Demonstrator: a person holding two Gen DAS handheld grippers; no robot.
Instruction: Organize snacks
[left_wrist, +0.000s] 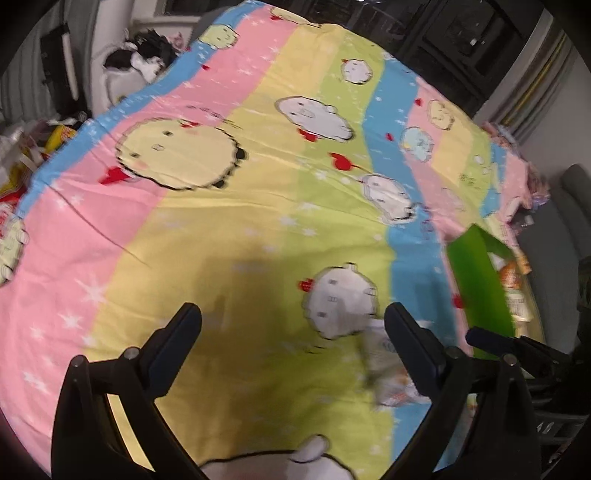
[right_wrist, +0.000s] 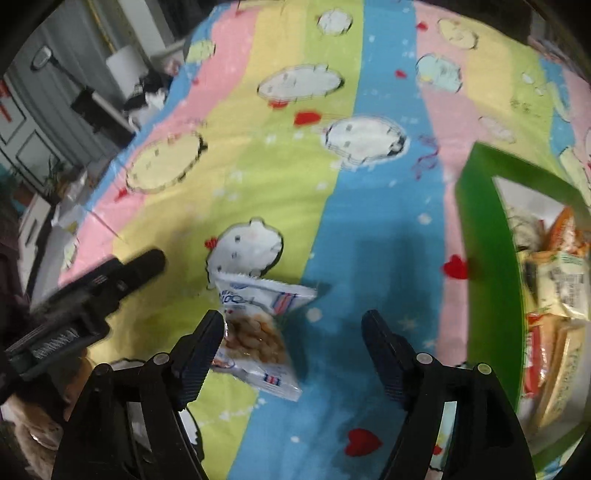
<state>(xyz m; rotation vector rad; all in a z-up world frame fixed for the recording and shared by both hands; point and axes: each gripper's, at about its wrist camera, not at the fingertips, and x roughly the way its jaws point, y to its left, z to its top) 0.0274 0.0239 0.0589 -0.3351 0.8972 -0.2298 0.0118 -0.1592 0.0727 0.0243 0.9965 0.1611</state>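
From the left wrist, the left gripper (left_wrist: 293, 325) hangs over the striped bedsheet (left_wrist: 229, 206) with jaws spread and nothing between them; a blurred snack packet (left_wrist: 384, 365) lies left of the green box (left_wrist: 480, 288). From the right wrist, the right gripper (right_wrist: 293, 332) is released, jaws apart; the packet (right_wrist: 258, 328) lies on the sheet against its left finger (right_wrist: 201, 350), well left of the box (right_wrist: 487, 258), which holds other snack packs (right_wrist: 561, 291).

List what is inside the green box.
The green box holds several snack packets: a pale one with a printed label, orange ones behind it and a red-and-white one nearer the camera. Anything beneath them, and the box floor, is covered.
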